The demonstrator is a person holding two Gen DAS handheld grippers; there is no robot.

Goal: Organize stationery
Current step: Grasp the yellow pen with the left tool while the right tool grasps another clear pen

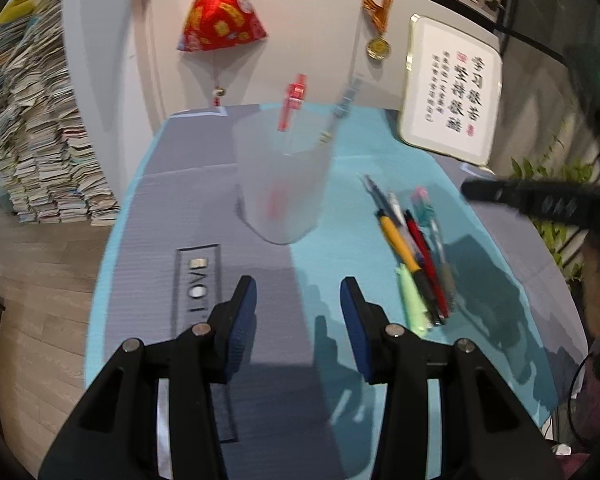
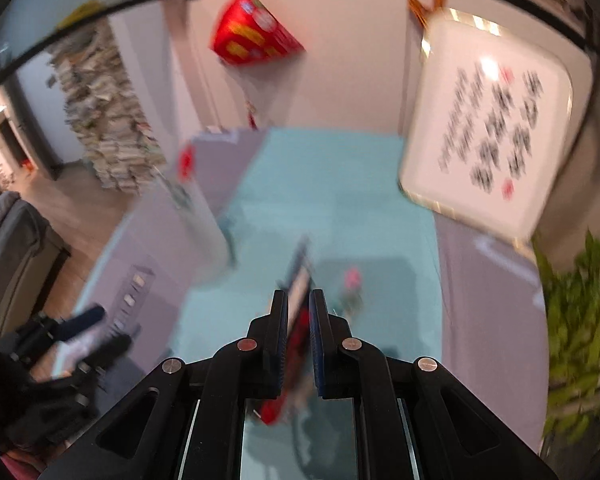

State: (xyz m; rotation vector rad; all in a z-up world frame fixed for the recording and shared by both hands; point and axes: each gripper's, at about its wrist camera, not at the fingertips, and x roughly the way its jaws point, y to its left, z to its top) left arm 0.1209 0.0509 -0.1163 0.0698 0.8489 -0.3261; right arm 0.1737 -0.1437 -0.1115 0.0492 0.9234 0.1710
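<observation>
Left gripper (image 1: 298,300) hangs w/ its blue pads parted, nothing between them, over the mat (image 1: 260,400) – grey and teal panels, bare surface straight ahead of the fingers. Mat's left edge curves off to wood floor (image 1: 40,280) close by; the right edge drops away past the pens. Just right of the gripper lies the pile of pens (image 1: 414,256) – yellow, red, black, a pale green one nearest, tips fanned toward the far side. Beyond the bare patch stands the frosted cup (image 1: 282,176), upright, w/ a red pen (image 1: 292,104) and a grey pen (image 1: 342,112) leaning inside. A printed strip on the grey panel reads partly, letters reversed and too blurred to make out. Far back: a framed calligraphy board (image 1: 452,92) leaning by the wall, characters legible as script but not readable here, a gold medal (image 1: 378,48), a red cloth ornament (image 1: 220,16), and a tall stack of papers (image 1: 40,120) at left. Right gripper (image 2: 299,300) has its pads pressed nearly together directly above the pens – whether it pinches one, can't tell thru the blur. Right wrist view alone shows a leafy plant (image 2: 580,320) near the mat's right edge, and the left gripper low at left; the cup there is only a smear.
</observation>
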